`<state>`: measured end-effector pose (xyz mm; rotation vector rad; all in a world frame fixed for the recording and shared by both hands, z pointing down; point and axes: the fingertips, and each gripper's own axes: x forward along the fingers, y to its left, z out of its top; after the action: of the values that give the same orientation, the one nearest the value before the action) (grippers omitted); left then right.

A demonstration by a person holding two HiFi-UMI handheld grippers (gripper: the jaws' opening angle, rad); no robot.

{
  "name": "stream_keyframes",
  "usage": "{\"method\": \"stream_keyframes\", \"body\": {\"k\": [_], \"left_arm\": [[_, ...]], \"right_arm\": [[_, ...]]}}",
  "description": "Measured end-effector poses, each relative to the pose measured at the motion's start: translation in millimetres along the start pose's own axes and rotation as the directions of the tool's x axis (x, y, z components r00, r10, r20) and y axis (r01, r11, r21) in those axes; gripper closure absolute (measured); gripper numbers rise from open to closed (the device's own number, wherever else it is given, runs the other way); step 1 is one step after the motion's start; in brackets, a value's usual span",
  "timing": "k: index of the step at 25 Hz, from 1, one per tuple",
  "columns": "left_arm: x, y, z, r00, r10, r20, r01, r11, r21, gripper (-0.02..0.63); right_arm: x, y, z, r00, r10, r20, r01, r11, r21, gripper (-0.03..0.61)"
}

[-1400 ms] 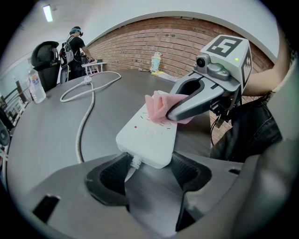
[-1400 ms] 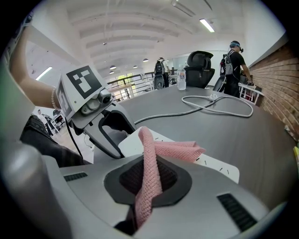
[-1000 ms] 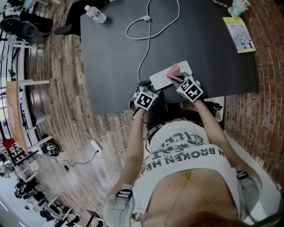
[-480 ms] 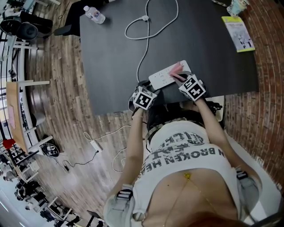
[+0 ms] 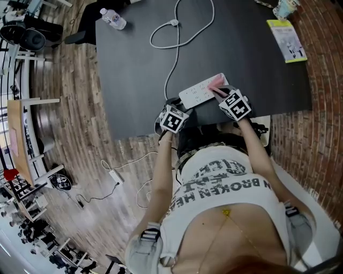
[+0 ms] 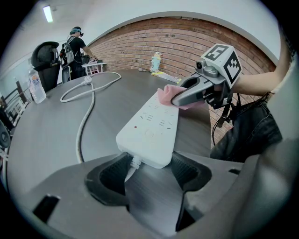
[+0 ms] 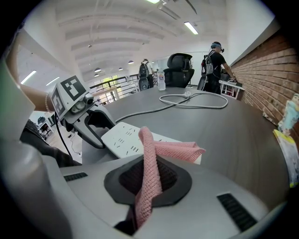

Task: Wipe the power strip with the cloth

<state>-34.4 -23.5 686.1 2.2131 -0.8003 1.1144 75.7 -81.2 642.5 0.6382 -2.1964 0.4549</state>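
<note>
Scene: seen from above, a person stands at the near edge of a black bench (image 5: 134, 64) with a handheld gripper in each hand.
Power strip (image 5: 199, 92): white and long, lying flat on the bench close to the person's edge. It sits at a slant, with its cord end pointing toward the person's left.
Cord (image 5: 172, 59): white. It leaves the strip's left end and runs away across the bench, curling into a loop that ends in a plug.
Left gripper (image 6: 149, 166): low on the bench at the strip's cord end. Its dark fingers (image 6: 110, 179) stand well apart, one on each side of that end, clasping the strip by its sides.
Cloth (image 7: 150, 156): pink with a knitted texture. One end is bunched into a narrow band that rises out of the right gripper. The other end spreads flat over the far part of the strip, away from the cord.
Right gripper (image 7: 147, 186): at the strip's other end, facing the left gripper. Its fingers (image 7: 180, 184) are clenched on the cloth's bunched end, and the cloth touches the strip's top face.
Elsewhere on the bench: a clear water bottle (image 5: 114, 17) lies near the far left corner. A green booklet (image 5: 288, 40) lies at the far right, with a cup (image 5: 287, 7) just beyond it. All three are well apart from the strip.
Background: a brick wall runs along one side of the room, and people stand past the far end of the bench.
</note>
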Motion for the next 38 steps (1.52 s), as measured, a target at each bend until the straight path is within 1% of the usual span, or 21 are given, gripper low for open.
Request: {"method": "stream_keyframes", "body": {"k": [8, 15, 20, 26, 28, 33, 38], "left_arm": [[-2.5, -0.8, 0.1, 1.000, -0.002, -0.010, 0.002, 1.000, -0.003, 0.339], [0.7, 0.0, -1.2, 1.000, 0.000, -0.005, 0.000, 1.000, 0.000, 0.339], [-7.4, -0.1, 2.7, 1.000, 0.010, -0.019, -0.010, 1.000, -0.002, 0.339], [0.1, 0.1, 0.7, 1.000, 0.000, -0.002, 0.000, 1.000, -0.001, 0.339], [-3.5, -0.9, 1.3, 1.000, 0.000, -0.012, 0.000, 1.000, -0.004, 0.339], [-3.2, 0.6, 1.7, 1.000, 0.002, -0.006, -0.002, 1.000, 0.004, 0.339], [-4.2, 0.2, -0.9, 1.000, 0.004, -0.018, -0.004, 1.000, -0.002, 0.339]], "right_arm": [[-7.6, -17.9, -6.7, 0.999, -0.044, -0.012, 0.045, 0.998, 0.036, 0.562], [-9.0, -22.4, -9.4, 0.998, -0.056, -0.014, 0.056, 0.998, 0.034, 0.562], [-15.4, -36.3, -13.4, 0.995, -0.097, -0.031, 0.098, 0.995, 0.033, 0.562], [-26.7, -56.3, -23.8, 0.986, -0.152, -0.065, 0.157, 0.985, 0.067, 0.562], [-27.4, -57.6, -24.6, 0.986, -0.152, -0.064, 0.156, 0.985, 0.078, 0.561], [-26.4, -57.0, -24.3, 0.986, -0.150, -0.067, 0.156, 0.985, 0.080, 0.561], [-26.7, -57.1, -24.0, 0.990, -0.128, -0.066, 0.134, 0.986, 0.096, 0.561]]}}
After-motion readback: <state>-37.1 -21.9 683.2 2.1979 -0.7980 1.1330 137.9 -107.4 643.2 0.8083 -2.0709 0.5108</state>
